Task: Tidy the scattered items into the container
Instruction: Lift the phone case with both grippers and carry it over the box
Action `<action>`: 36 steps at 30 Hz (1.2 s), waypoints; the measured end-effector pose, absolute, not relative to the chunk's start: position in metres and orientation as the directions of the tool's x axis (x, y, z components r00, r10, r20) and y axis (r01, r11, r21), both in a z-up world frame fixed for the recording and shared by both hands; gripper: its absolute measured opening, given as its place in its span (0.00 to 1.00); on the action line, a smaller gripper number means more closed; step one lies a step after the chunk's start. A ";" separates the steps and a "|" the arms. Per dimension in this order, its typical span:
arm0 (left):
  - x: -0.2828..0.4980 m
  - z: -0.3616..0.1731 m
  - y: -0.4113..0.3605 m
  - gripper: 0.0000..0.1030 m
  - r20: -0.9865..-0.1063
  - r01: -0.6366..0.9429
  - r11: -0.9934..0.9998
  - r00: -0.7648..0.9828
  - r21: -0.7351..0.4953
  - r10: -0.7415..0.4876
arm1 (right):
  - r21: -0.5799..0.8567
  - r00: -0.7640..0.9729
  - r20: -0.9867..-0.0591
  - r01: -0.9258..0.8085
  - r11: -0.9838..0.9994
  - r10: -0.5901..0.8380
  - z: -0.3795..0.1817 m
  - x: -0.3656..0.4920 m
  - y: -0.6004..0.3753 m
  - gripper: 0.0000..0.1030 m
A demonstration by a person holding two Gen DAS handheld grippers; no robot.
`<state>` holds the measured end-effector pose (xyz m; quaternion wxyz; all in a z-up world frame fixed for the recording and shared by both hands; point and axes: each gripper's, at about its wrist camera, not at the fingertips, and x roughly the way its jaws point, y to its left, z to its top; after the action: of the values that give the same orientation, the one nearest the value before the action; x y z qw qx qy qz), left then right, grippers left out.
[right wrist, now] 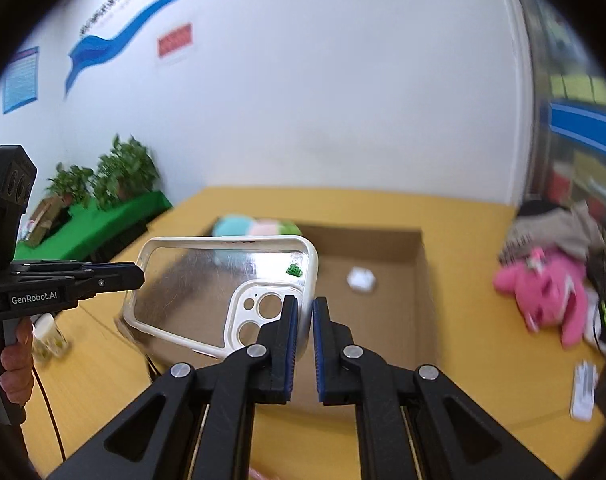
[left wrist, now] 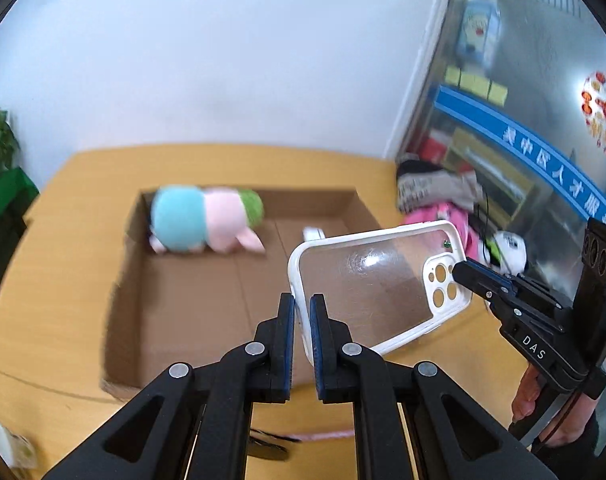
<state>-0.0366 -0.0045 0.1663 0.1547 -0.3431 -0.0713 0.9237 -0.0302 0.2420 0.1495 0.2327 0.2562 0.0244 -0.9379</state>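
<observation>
Two tools clamp one clear phone case [left wrist: 377,286]: left tool [left wrist: 302,312] on its plain end, right tool [right wrist: 306,316] at the camera end, above the cardboard box [left wrist: 207,300] ahead. They should lower level and release together.

The room is brightly and evenly lit, shadows soft. Glare streaks the clear phone case [left wrist: 377,280]. The plush toy [left wrist: 205,220] and cardboard box [left wrist: 123,308] smear with motion blur. Fisheye bending curves the walls, and black vignette rims both views.
</observation>
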 end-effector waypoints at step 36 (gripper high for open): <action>-0.229 0.059 -0.095 0.06 -0.900 -0.048 -0.995 -0.425 -0.082 0.095 | 0.344 -0.387 -0.788 0.368 -0.864 -0.478 0.021 -0.220 0.111 0.06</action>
<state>-0.2293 -0.0947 0.0591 0.0423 -0.5344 -0.0220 0.8439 -0.2199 0.1112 0.0212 0.2547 0.4915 -0.0561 -0.8309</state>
